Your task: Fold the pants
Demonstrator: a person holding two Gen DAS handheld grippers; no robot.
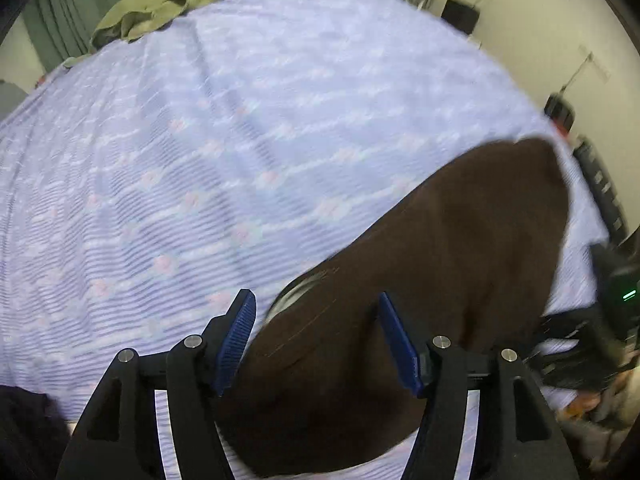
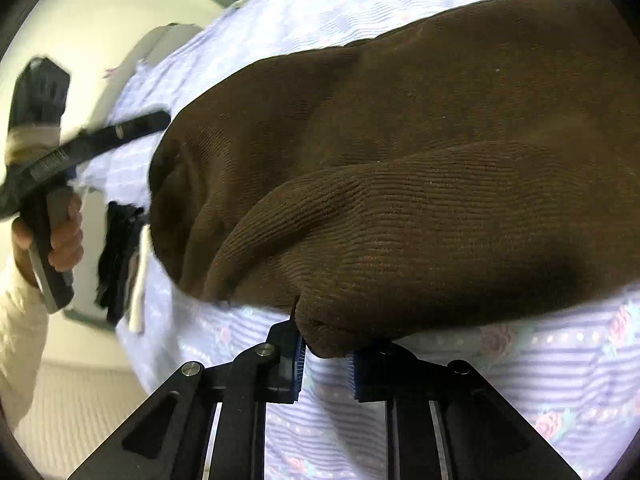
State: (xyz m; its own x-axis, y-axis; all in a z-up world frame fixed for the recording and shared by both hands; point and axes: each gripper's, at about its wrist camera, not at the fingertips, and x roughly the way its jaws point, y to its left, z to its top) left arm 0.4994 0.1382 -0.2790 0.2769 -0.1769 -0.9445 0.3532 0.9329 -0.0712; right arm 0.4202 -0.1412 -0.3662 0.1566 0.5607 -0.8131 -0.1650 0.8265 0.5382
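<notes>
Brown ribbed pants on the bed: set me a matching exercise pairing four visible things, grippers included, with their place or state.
Column one:
1. brown ribbed pants
2. olive green cloth
3. left gripper
4. right gripper

Column two:
A. bunched at the far edge of the bed
B. jaws apart, pads clear of the fabric
C. spread on the lilac striped floral bedsheet
D. closed on a fold at the pants' near edge

Pairs: 1-C, 2-A, 3-B, 4-D
</notes>
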